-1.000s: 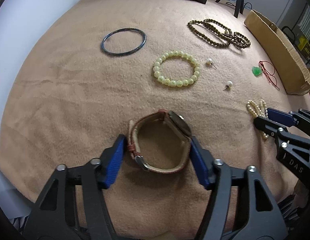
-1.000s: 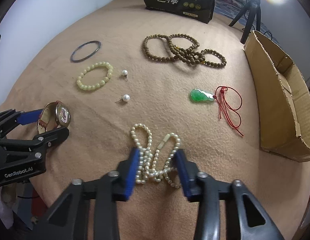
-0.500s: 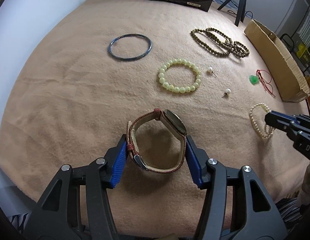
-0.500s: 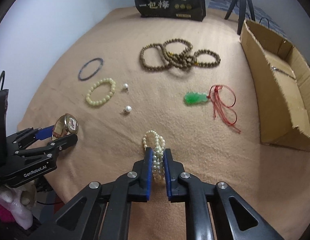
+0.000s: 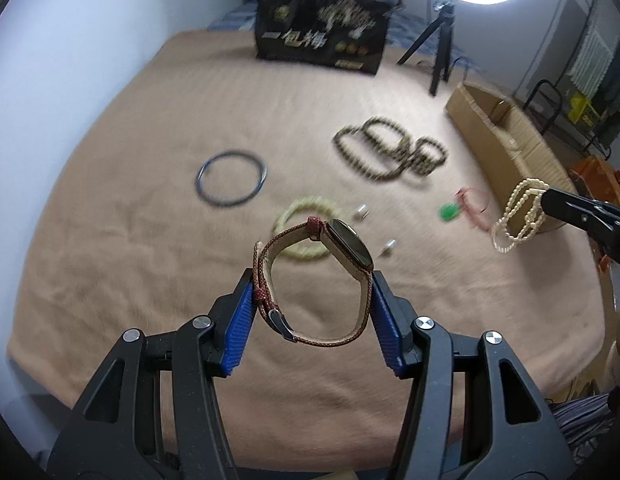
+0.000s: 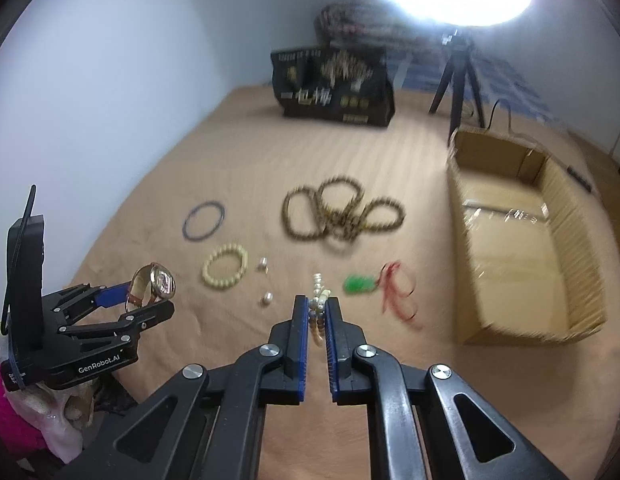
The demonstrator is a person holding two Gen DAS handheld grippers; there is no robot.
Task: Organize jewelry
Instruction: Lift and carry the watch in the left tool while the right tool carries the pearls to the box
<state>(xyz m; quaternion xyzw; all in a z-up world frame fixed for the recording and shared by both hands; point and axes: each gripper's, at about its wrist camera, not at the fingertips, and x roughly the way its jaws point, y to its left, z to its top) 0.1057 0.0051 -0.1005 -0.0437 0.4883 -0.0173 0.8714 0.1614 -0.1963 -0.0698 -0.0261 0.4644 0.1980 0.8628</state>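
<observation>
We see the left gripper (image 5: 312,300) with its ribbed blue fingers (image 5: 241,330) clamped on the red woven-strap wristwatch (image 5: 314,280), lifted clear of the tan fuzzy blanket (image 5: 129,264). The strap forms an open oval loop with a metal buckle low on the left and the dark glossy case tilted at upper right.

Over on the right gripper (image 6: 314,320), the fingers are pressed together on a looped strand of small cream pearls (image 6: 318,304). Here the strand shows only edge-on between the pads, while the left view shows it hanging free as several pale loops (image 5: 520,216) off the black tip.

Lying on the blanket we have a thin dark round bangle (image 5: 231,178), a bracelet of pale yellow-green round beads (image 6: 225,266), two small pearl studs (image 6: 265,298), a tangle of brown wooden bead loops (image 6: 342,210) and a green carved pendant on red cord (image 6: 360,283).

The right view looks straight into the open corrugated cardboard box (image 6: 566,248), with something shiny and clear lying inside; the left view gives only its outer wall. Motion blur softens much of both pictures.
</observation>
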